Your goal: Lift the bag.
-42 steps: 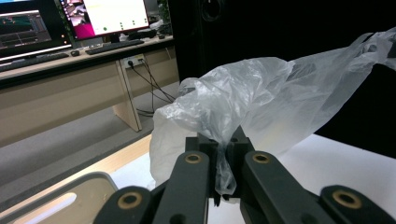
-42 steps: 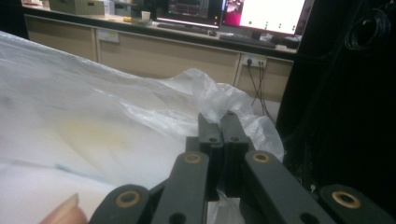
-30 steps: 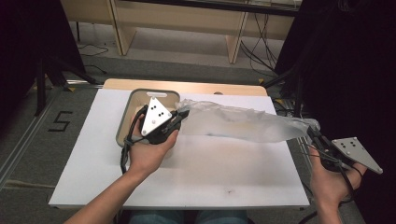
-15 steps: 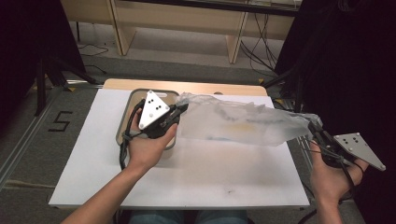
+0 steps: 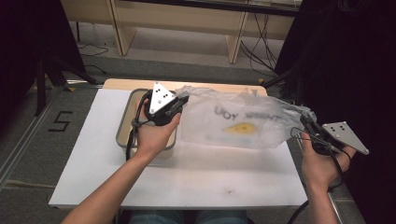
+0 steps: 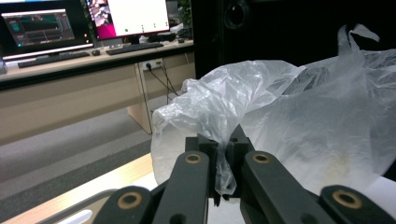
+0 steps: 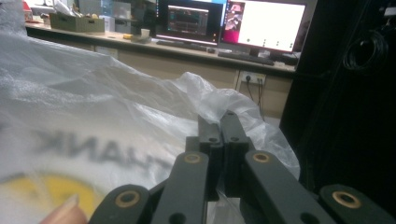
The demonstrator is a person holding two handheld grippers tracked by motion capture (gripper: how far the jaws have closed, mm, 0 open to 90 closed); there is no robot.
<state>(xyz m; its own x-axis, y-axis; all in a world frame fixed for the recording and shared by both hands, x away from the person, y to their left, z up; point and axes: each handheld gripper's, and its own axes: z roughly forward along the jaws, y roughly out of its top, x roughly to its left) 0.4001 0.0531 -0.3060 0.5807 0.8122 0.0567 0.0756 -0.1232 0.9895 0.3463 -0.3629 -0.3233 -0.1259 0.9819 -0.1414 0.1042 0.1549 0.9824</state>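
A clear plastic bag (image 5: 238,122) is held stretched above the white desk (image 5: 201,177) between the two grippers. Its left end is pinched in the left gripper (image 5: 180,101), whose jaws are seen in the left gripper view clamped tight on a gathered fold of the film (image 6: 224,158). Its right end is gripped by the right gripper (image 5: 306,122) just past the desk's right edge; in the right gripper view the jaws (image 7: 223,140) are closed together with the thin plastic caught between them. Dark lettering and a yellow mark (image 5: 240,128) are printed on the bag. A shallow grey-rimmed tray (image 5: 122,127) is seen on the desk under the left hand (image 5: 154,135). A fingertip (image 7: 63,212) is visible at the bottom of the right gripper view.
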